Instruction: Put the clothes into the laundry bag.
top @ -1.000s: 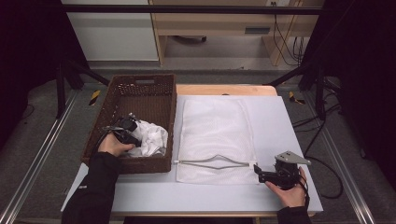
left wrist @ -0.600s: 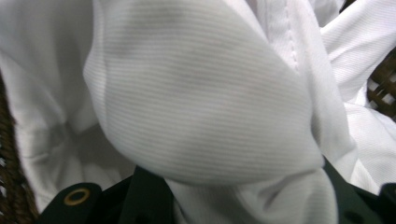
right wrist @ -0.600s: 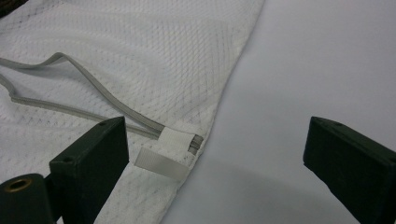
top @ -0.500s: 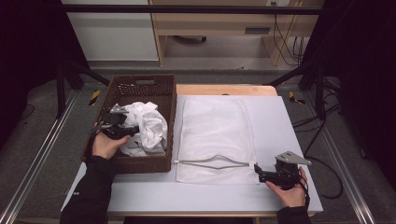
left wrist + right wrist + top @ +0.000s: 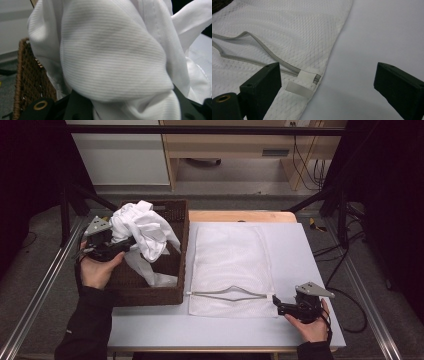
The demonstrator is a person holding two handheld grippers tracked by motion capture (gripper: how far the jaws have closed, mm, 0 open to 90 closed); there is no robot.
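High view: left gripper [image 5: 116, 246] up over the left edge of the basket [image 5: 172, 292], jaws clamped on a white garment [image 5: 142, 232]. Garment bunched above the gripper, one tail hanging down into the basket, its end lying against the basket's inner right wall. Hand [image 5: 95, 270] under the gripper, dark sleeve running to the bottom edge. Basket is brown wicker, on the left end of the table [image 5: 310, 255]. Mesh bag [image 5: 232, 265] lies flat just right of the basket, near end toward the person, grey zipper [image 5: 232, 295] gaping along that end. Right gripper [image 5: 279, 307] low at the bag's near right corner, jaws pointing left at the zipper end, right hand [image 5: 312, 325] resting on the table.

Left gripper view: garment [image 5: 112, 57] close up, ribbed white fabric pinched between the black jaws at the bottom of frame. Basket rim [image 5: 25, 75] at left below it. Bit of the table at right.

Right gripper view: right gripper [image 5: 327, 87] jaws wide apart, gripping nothing. Bag corner [image 5: 317, 47] lies between and ahead of them, zipper [image 5: 249, 50] open in a loop, white pull tab [image 5: 299, 89] at the zipper's end just beside the left jaw. Bare table [image 5: 384, 37] to the right. Can't tell whether the jaw touches the mesh.
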